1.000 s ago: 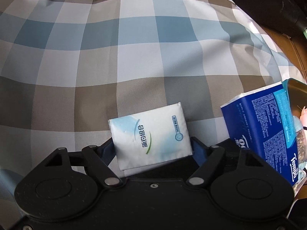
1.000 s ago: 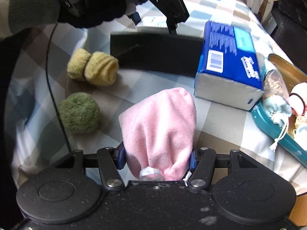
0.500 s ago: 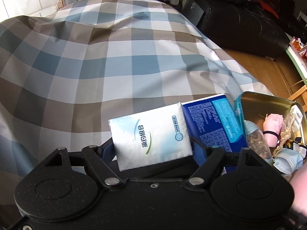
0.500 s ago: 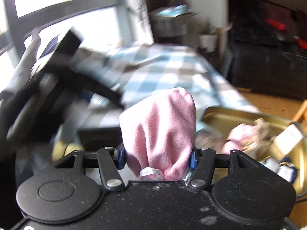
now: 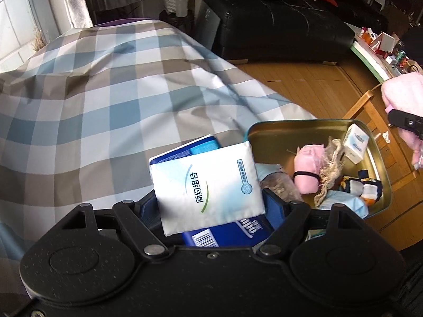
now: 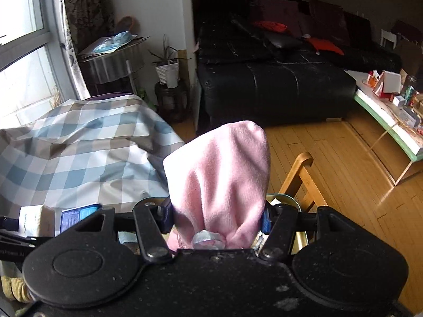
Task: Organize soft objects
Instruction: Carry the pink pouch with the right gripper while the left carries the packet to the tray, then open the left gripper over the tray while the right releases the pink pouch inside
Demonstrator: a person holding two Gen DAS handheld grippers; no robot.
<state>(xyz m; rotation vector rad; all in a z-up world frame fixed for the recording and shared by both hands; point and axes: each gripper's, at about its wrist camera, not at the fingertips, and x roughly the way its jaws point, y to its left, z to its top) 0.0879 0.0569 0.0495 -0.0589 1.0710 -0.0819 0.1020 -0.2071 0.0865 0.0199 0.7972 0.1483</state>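
Left tongs (image 5: 208, 206) clamped on tissue pack (image 5: 208, 185), right tongs (image 6: 215, 216) clamped on pink cloth (image 6: 222, 174)

Left tool (image 5: 211, 206) and right tool (image 6: 215, 219): matte black speckled housings, paired round embossed discs, angled linkage arms, silver pivot screws, blue finger pads (image 5: 275, 208).

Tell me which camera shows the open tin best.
The left wrist view: the tin shows its gold inside and the soft things in it. The right wrist view shows only a sliver of rim behind the pink cloth.
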